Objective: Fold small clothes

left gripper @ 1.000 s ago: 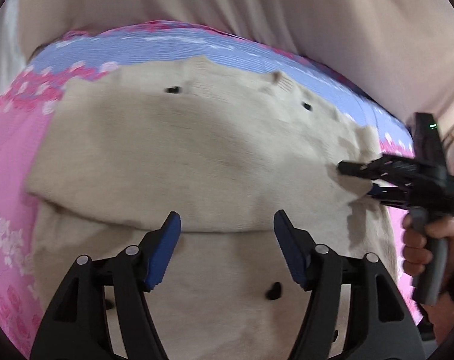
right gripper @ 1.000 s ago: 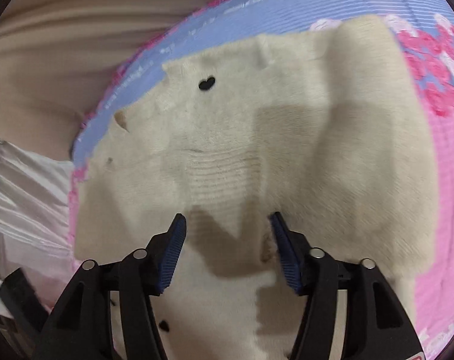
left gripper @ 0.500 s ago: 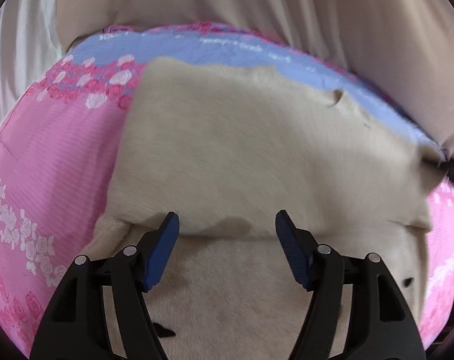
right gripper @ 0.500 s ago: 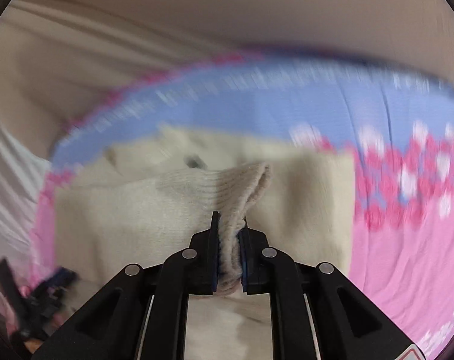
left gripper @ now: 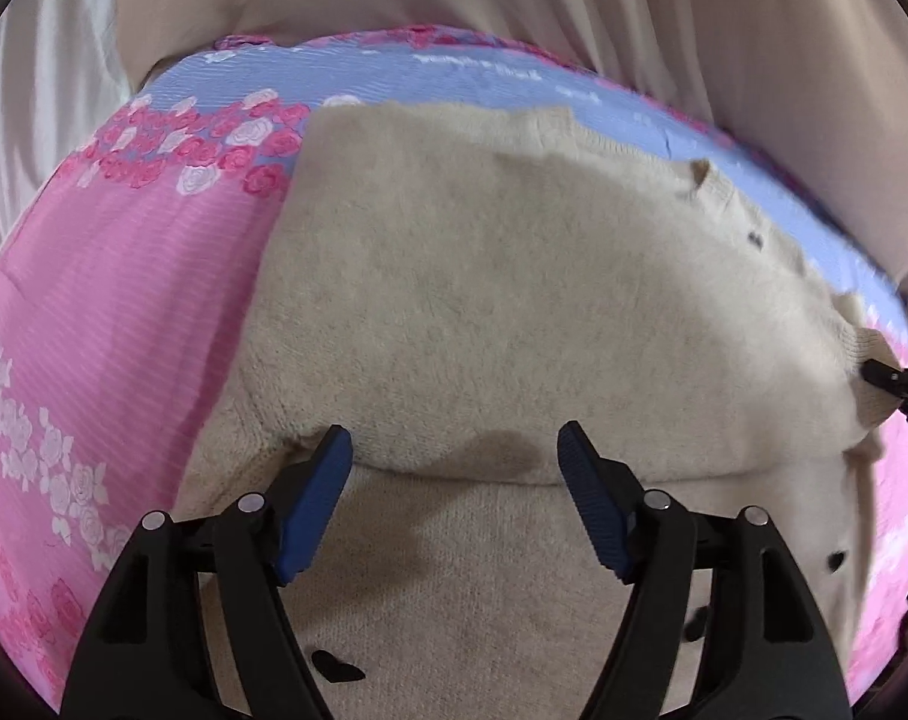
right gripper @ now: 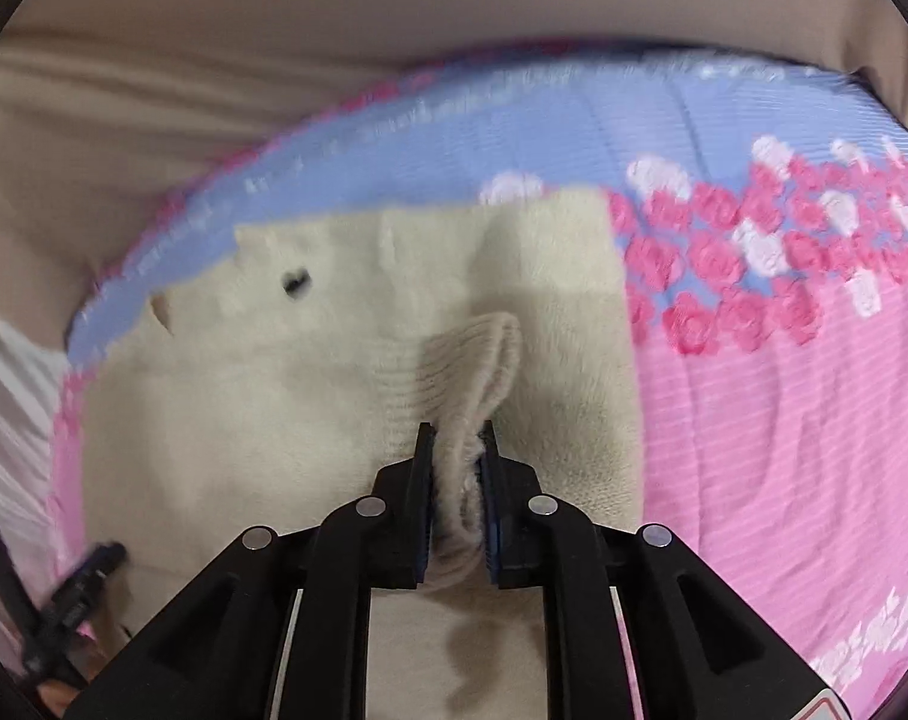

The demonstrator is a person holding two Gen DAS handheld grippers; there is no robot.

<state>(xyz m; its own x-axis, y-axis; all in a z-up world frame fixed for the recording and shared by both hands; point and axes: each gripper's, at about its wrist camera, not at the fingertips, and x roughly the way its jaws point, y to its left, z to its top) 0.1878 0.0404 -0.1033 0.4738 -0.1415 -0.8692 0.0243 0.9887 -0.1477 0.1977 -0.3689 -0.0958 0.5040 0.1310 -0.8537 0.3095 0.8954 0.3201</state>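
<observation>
A cream knitted sweater (left gripper: 514, 312) with small black heart marks lies on a pink and blue floral bedspread (left gripper: 124, 312), its upper part folded over the lower. My left gripper (left gripper: 454, 444) hovers over the fold's edge. Its jaws are opening, and the blue pads press on nothing. In the right wrist view my right gripper (right gripper: 459, 441) is shut on the ribbed cuff (right gripper: 478, 354) of a sleeve, which it holds raised above the sweater (right gripper: 244, 420). Its tip (left gripper: 898, 381) also shows at the sweater's right corner in the left wrist view.
Beige draped cloth (left gripper: 574, 0) rises behind the bed's far edge. White cloth (right gripper: 4, 396) lies off the left side. The left gripper (right gripper: 88, 576) appears low at the left in the right wrist view. Bare bedspread (right gripper: 784, 420) stretches to the right.
My right gripper closed on the sleeve cuff and lifted it off the sweater. My left gripper moved over the fold line, and its jaws stand slightly wider.
</observation>
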